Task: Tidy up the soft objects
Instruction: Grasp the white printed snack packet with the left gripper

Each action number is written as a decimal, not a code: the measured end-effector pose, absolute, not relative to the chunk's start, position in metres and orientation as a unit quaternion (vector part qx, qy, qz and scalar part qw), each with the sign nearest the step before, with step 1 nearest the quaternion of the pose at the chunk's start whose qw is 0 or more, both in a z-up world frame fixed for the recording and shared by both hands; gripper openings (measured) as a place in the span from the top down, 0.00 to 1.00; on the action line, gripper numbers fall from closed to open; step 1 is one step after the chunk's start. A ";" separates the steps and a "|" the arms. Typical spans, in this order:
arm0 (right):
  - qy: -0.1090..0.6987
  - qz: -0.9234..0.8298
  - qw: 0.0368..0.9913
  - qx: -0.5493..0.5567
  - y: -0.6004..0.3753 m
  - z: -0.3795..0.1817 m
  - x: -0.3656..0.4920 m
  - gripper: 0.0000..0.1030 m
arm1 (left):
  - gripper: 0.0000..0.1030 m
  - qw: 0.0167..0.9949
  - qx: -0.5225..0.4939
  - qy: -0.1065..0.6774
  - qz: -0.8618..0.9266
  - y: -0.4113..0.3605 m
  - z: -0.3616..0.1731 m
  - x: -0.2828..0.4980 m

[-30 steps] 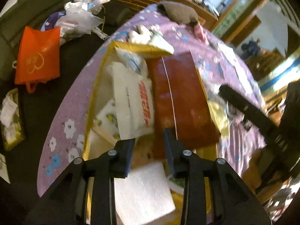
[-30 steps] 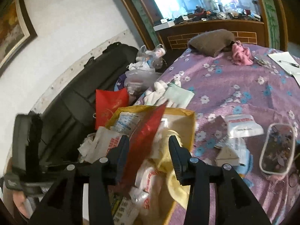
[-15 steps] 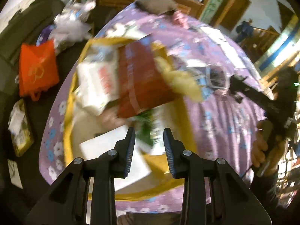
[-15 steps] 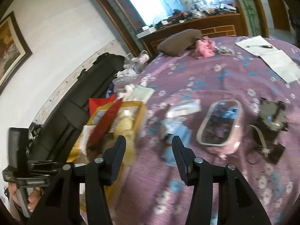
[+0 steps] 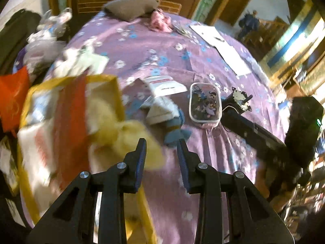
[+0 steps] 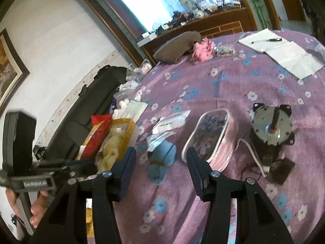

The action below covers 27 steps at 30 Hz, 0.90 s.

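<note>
Both tongs had swung off the stuffed yellow cardboard box [image 6: 121, 131]: right tongs [image 6: 161, 166], jaws just widened and empty, faced the blue plush toy [image 6: 162, 160] on the purple flowered table [image 6: 203, 85]; left tongs [image 5: 161, 158] part-open, grasping nothing.

Surface: a table covered by a purple cloth [image 6: 233, 85] printed with white and blue flowers.
Left edge: a yellow box [image 6: 130, 131] is set here, stuffed with packets and a yellow soft thing (contents blurred in the left wrist view).
Middle: a blue soft toy [image 6: 162, 158] is laid beside white packets [image 6: 172, 122] and a clear-lidded pink case [image 6: 209, 140].
Right of the case: a small electric motor [image 6: 272, 130] with a white cable is seen.
Far side: a brown cushion [image 6: 176, 46], a pink cloth [image 6: 203, 49] and white papers [image 6: 284, 50] with a pen are spread.
</note>
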State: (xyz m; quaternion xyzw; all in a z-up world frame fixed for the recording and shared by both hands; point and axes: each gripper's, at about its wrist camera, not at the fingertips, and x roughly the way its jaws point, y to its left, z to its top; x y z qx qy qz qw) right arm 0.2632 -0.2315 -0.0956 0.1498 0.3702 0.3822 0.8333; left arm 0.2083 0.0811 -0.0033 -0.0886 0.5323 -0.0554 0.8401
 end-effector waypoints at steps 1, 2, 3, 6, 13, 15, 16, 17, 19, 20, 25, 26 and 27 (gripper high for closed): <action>0.370 0.381 0.834 0.151 -0.233 -0.098 0.264 0.51 | 0.70 0.838 -0.082 0.537 -0.053 0.079 -0.007 0.217; 0.373 0.377 0.834 0.152 -0.235 -0.102 0.265 0.51 | 0.70 0.836 -0.077 0.542 -0.051 0.076 -0.010 0.228; 0.375 0.372 0.835 0.153 -0.237 -0.103 0.266 0.51 | 0.70 0.834 -0.071 0.545 -0.047 0.075 -0.013 0.234; 0.384 0.360 0.834 0.165 -0.245 -0.108 0.268 0.51 | 0.70 0.830 -0.051 0.554 -0.038 0.065 -0.019 0.260; 0.389 0.363 0.828 0.174 -0.248 -0.110 0.268 0.51 | 0.70 0.817 0.005 0.576 -0.017 0.039 -0.040 0.316; 0.393 0.366 0.826 0.173 -0.247 -0.111 0.268 0.51 | 0.70 0.824 0.015 0.566 -0.009 0.034 -0.040 0.327; 0.392 0.366 0.826 0.172 -0.247 -0.111 0.267 0.51 | 0.70 0.827 0.032 0.562 -0.007 0.029 -0.041 0.333; 0.390 0.365 0.828 0.169 -0.247 -0.111 0.267 0.51 | 0.70 0.825 0.042 0.564 0.000 0.025 -0.043 0.339; 0.394 0.360 0.829 0.168 -0.247 -0.112 0.267 0.51 | 0.70 0.817 0.065 0.574 0.006 0.018 -0.052 0.351; 0.394 0.362 0.827 0.171 -0.248 -0.112 0.267 0.51 | 0.70 0.814 0.073 0.575 0.015 0.015 -0.056 0.355; 0.397 0.361 0.825 0.178 -0.251 -0.114 0.268 0.51 | 0.70 0.807 0.095 0.582 0.023 0.008 -0.068 0.358; 0.396 0.364 0.823 0.181 -0.252 -0.113 0.268 0.51 | 0.70 0.808 0.099 0.581 0.027 0.007 -0.067 0.357; 0.393 0.367 0.823 0.183 -0.253 -0.112 0.267 0.51 | 0.70 0.811 0.099 0.575 0.032 0.008 -0.065 0.355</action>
